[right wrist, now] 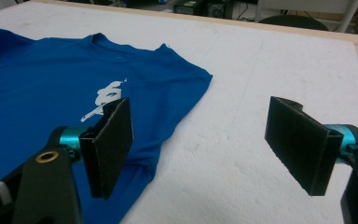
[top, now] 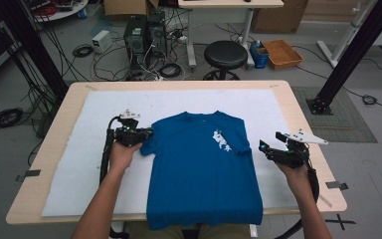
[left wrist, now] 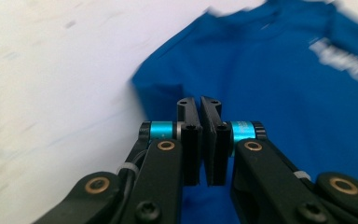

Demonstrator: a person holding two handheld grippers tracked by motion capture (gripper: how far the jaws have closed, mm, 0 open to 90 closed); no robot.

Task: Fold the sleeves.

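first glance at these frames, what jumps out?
The blue T-shirt dominates: spread flat in the middle of the white mat, hem hanging over the near table edge, with a white print on the chest. The left gripper sits at the shirt's left sleeve with its jaws shut; whether cloth is pinched between them cannot be told. The right gripper hovers beside the other sleeve, jaws wide open.
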